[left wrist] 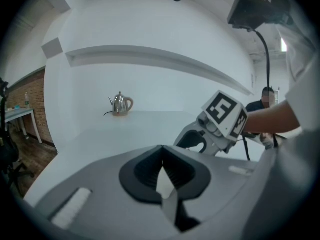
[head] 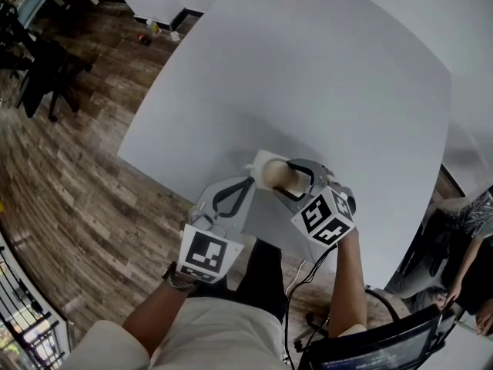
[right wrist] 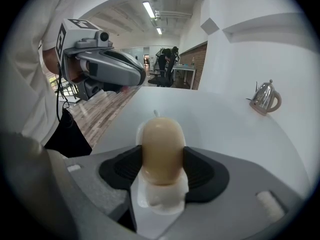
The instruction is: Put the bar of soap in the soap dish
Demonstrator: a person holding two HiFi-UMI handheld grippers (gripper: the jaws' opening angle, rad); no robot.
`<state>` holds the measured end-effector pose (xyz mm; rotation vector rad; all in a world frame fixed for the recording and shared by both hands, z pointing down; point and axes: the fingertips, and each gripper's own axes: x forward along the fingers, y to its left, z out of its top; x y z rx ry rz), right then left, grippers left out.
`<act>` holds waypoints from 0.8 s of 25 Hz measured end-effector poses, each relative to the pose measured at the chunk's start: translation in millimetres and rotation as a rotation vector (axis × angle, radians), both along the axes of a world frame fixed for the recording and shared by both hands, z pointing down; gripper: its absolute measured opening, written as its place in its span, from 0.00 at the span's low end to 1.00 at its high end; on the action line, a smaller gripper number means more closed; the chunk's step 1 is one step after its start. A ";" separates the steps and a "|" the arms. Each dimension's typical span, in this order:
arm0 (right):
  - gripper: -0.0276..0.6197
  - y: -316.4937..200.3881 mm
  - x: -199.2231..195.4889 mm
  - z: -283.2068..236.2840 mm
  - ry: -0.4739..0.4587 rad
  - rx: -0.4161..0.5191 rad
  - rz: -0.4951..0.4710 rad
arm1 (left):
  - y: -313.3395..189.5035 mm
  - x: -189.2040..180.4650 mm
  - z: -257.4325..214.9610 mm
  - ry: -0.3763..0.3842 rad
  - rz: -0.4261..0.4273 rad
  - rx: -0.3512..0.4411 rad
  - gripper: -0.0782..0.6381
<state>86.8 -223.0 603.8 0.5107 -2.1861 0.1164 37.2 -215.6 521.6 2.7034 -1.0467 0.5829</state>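
A tan oval bar of soap [right wrist: 161, 151] stands on end between the pads of my right gripper [right wrist: 161, 170], which is shut on it. Right under it lies the white soap dish [right wrist: 159, 200]; I cannot tell whether the soap's lower end touches it. In the head view the soap [head: 275, 174] and dish [head: 260, 160] sit near the front edge of the white table [head: 308, 75], with the right gripper [head: 286, 178] over them. My left gripper [head: 248, 183] hovers just left of the dish, shut and empty; its pads [left wrist: 172, 171] meet with only table behind.
A metal kettle [right wrist: 265, 98] stands at the far side of the table, also seen as the kettle [left wrist: 120, 104] in the left gripper view. The table edge and wooden floor [head: 69, 183] are close on the left. A person [head: 462, 237] sits at the right.
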 end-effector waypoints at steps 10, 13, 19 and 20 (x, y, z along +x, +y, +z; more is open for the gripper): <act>0.44 -0.8 -1.4 5.4 0.043 -0.007 -0.021 | -0.7 1.1 0.2 0.015 -0.024 -0.012 0.11; 0.44 -1.3 -1.5 6.4 0.061 -0.022 -0.036 | 0.4 3.9 2.5 0.008 -0.002 -0.007 0.11; 0.44 -0.1 -2.6 6.7 0.065 -0.046 -0.054 | 1.2 1.5 3.9 0.002 0.001 -0.005 0.11; 0.44 -0.3 -2.3 6.2 0.064 -0.047 -0.054 | 0.7 1.1 4.4 -0.003 0.003 -0.004 0.11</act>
